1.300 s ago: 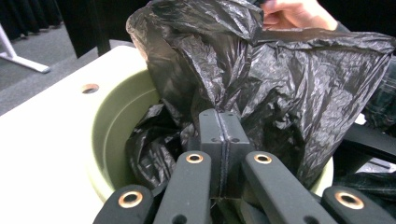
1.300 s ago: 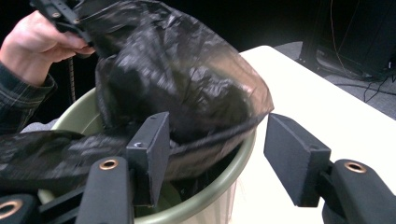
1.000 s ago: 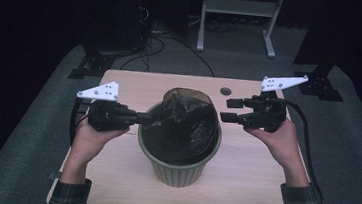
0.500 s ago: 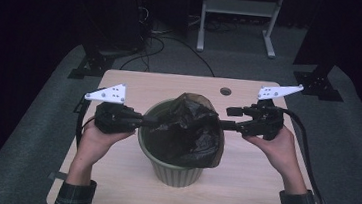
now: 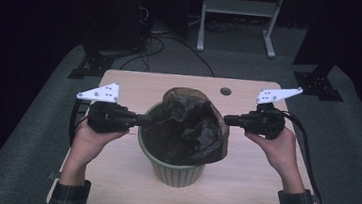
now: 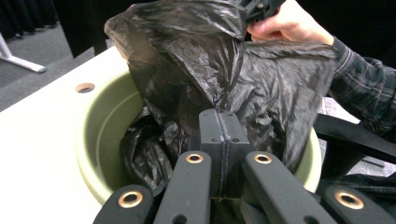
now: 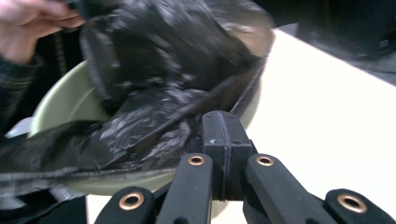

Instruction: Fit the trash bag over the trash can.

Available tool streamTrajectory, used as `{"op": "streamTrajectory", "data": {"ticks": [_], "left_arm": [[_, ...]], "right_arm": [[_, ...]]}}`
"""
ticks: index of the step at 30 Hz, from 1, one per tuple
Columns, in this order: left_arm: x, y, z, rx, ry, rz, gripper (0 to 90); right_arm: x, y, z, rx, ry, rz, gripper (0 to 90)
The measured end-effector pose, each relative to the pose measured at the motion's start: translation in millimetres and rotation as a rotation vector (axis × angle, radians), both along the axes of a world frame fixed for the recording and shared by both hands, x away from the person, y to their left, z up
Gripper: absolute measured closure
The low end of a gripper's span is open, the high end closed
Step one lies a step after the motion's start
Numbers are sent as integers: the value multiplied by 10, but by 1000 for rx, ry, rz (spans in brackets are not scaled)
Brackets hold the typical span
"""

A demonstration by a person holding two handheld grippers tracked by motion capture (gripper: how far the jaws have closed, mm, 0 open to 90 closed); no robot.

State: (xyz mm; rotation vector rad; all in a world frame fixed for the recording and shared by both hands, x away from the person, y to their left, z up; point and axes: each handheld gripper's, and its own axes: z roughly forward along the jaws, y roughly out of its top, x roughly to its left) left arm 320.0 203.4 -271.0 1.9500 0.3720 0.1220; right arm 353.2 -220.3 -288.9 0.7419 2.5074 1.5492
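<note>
Bag: black plastic bag half inside the green bin, bunched up high at the far side, draped over the bin's right rim.
Bin: upright, mid-table.
Left gripper: jaws together, pinching the bag's left edge.
Right gripper: jaws just closed, at the bag's right edge; whether plastic is caught, unclear.
Around: small hole in the tabletop beyond the bin.
</note>
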Motion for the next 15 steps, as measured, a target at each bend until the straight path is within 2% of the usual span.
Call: {"op": "streamTrajectory", "data": {"ticks": [5, 8, 10, 13, 15], "left_arm": [[-25, 115, 27, -10, -5, 21, 899], [-36, 149, 25, -8, -2, 25, 899], [-41, 173, 16, -5, -2, 29, 899], [-41, 218, -9, -4, 4, 37, 899], [-34, 247, -32, 1, 11, 44, 899]], "right_arm": [[155, -115, 154, 9, -57, -94, 899], [318, -133, 239, 1, -93, -146, 900], [442, -130, 260, -1, -99, -181, 899], [550, -104, 238, 2, -91, -189, 895], [529, -88, 227, 15, -90, -184, 808]]}}
